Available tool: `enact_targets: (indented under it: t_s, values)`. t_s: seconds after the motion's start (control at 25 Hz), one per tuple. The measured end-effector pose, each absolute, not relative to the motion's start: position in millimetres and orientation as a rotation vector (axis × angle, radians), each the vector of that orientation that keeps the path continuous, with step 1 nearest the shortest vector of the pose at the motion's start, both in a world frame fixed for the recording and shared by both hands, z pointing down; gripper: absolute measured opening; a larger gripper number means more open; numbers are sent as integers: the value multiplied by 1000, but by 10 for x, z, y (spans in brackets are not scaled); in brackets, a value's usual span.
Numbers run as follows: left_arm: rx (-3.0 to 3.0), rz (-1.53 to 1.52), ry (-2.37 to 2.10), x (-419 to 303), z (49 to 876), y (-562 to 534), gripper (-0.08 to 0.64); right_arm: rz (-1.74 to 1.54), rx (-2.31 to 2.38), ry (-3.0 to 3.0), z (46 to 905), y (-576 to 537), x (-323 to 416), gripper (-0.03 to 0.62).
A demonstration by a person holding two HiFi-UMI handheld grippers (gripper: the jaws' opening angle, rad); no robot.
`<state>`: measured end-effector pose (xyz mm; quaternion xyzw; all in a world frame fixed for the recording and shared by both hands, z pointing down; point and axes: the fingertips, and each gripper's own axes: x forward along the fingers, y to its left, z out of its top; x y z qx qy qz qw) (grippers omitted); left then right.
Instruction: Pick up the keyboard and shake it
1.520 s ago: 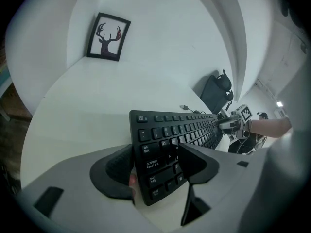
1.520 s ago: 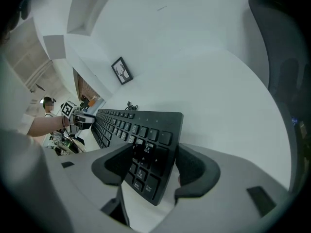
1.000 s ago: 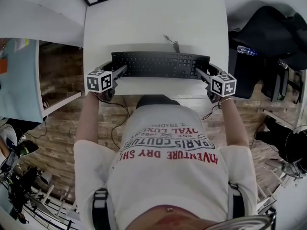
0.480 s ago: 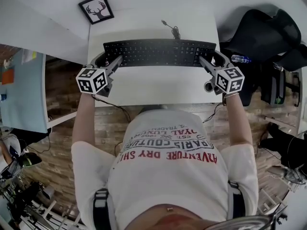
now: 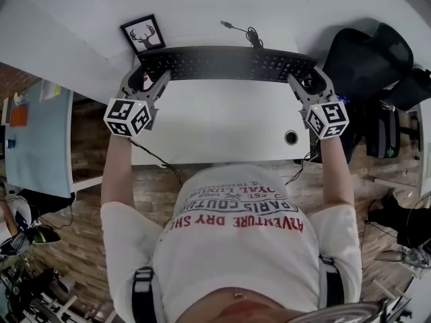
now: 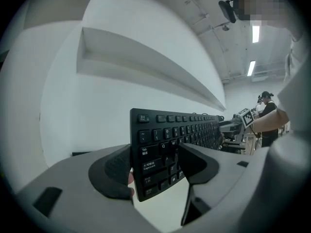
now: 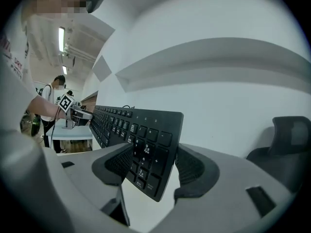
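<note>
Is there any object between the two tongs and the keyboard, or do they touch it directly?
Nothing visible is in between. The left tongs are shut on the Tab-key end of the keyboard, and the right tongs are shut on its number-pad end, with the pads pressing straight on it.

The keyboard point(image 6: 165, 135) reads "Tab", "Caps Lock"; the shirt point(image 5: 236, 247) "AVENTURE DRY".

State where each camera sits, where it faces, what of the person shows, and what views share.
Head view: on the head, facing steeply down at the white desk; shows shirt, forearms, left gripper, right gripper.
Left gripper view: on the left gripper, looks along its jaws, gripping the keyboard by its Tab end.
Right gripper view: likewise, jaws shut on the numpad end.
Shared: all show the keyboard.
</note>
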<state>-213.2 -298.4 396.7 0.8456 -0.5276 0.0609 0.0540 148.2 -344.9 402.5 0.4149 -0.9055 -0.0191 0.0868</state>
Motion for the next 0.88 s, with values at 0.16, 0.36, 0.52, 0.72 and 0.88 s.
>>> enact_targets:
  t_s: [0.16, 0.36, 0.52, 0.72, 0.88]
  values:
    - [2671, 117, -1678, -2128, 3622, -3005, 301, -254, 1320, -2729, 3694, -3398, 1486, 282]
    - [2765, 6, -1751, -2122, 3338, -2943, 301, -496, 1400, -2731, 3347, -3276, 1511, 282]
    - [2833, 32, -1787, -2089, 3247, -2893, 301, -642, 1424, -2718, 3185, -3240, 1522, 282]
    - [2916, 61, -1859, -2005, 3060, -2798, 301, -772, 1490, -2685, 3013, -3211, 1588, 282]
    - [2960, 99, -1920, -2005, 2967, -2729, 301, -897, 1520, -2655, 2840, -3133, 1568, 281]
